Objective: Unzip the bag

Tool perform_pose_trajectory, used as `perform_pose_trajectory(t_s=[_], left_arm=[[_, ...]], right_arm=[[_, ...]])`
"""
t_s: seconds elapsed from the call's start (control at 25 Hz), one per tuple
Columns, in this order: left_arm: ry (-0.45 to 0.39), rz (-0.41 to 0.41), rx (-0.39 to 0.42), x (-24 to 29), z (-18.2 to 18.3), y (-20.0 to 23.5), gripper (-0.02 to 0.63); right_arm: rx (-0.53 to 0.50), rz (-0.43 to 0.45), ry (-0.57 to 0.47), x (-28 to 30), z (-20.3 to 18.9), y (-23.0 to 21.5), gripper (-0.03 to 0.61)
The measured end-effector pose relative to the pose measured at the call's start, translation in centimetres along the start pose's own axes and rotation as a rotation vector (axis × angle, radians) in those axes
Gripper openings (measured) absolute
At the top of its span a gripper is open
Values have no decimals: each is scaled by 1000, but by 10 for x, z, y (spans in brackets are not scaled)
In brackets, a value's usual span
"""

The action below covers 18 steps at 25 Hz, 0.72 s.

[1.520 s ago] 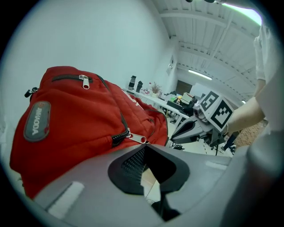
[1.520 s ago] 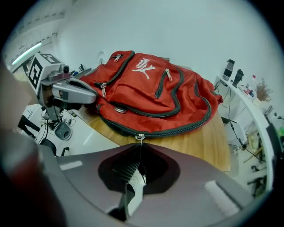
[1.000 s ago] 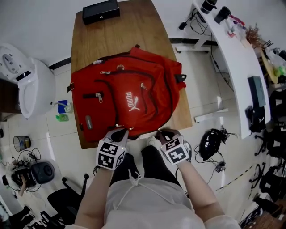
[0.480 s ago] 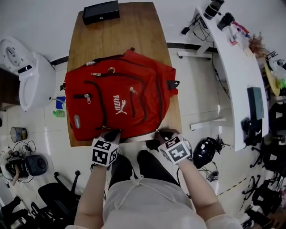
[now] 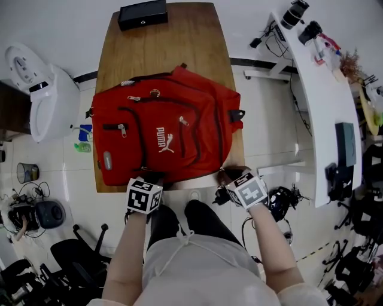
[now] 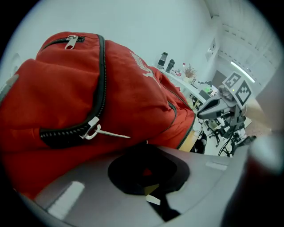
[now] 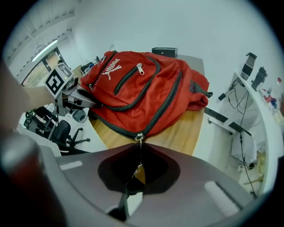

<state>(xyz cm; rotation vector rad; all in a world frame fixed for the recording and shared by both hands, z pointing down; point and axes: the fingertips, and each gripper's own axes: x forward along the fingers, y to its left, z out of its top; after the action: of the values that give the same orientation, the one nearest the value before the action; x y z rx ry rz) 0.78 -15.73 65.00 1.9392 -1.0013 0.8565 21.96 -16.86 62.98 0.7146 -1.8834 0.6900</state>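
Note:
A red backpack (image 5: 161,134) lies flat on the wooden table (image 5: 161,48), its bottom edge toward me. My right gripper (image 5: 224,177) is at the bag's near right corner, shut on the metal pull of the main zipper's slider (image 7: 139,136); the pull runs straight down between the closed jaws (image 7: 137,170). My left gripper (image 5: 153,177) sits at the bag's near edge, and a bit of red fabric shows between its closed jaws (image 6: 146,170). A pocket zipper with a white pull (image 6: 93,130) lies just above the left gripper. The main zipper track looks closed beyond the slider.
A black box (image 5: 142,13) rests at the table's far end. A white appliance (image 5: 39,89) stands on the floor at left and a long white desk (image 5: 317,89) at right. Cables and office chairs (image 5: 78,263) crowd the floor near me.
The right gripper has shifted a little to the right along the bag's near corner, still on the pull. The left gripper stays at the bag's near edge.

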Motion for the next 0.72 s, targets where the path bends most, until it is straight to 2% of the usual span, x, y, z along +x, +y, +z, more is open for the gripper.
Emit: perform_pose_trajectory(t_s=[0.2, 0.48, 0.64, 0.72], left_arm=[[-17, -31, -10, 2, -1, 1, 6], [-24, -28, -13, 1, -3, 3, 6], [-27, -26, -32, 4, 0, 5, 6], [-25, -18, -30, 4, 0, 7, 6]], right_arm=[[-22, -18, 35, 0, 4, -21, 14], [120, -31, 12, 10, 2, -29, 25], [138, -19, -13, 10, 5, -27, 25], [121, -40, -18, 13, 7, -26, 46]])
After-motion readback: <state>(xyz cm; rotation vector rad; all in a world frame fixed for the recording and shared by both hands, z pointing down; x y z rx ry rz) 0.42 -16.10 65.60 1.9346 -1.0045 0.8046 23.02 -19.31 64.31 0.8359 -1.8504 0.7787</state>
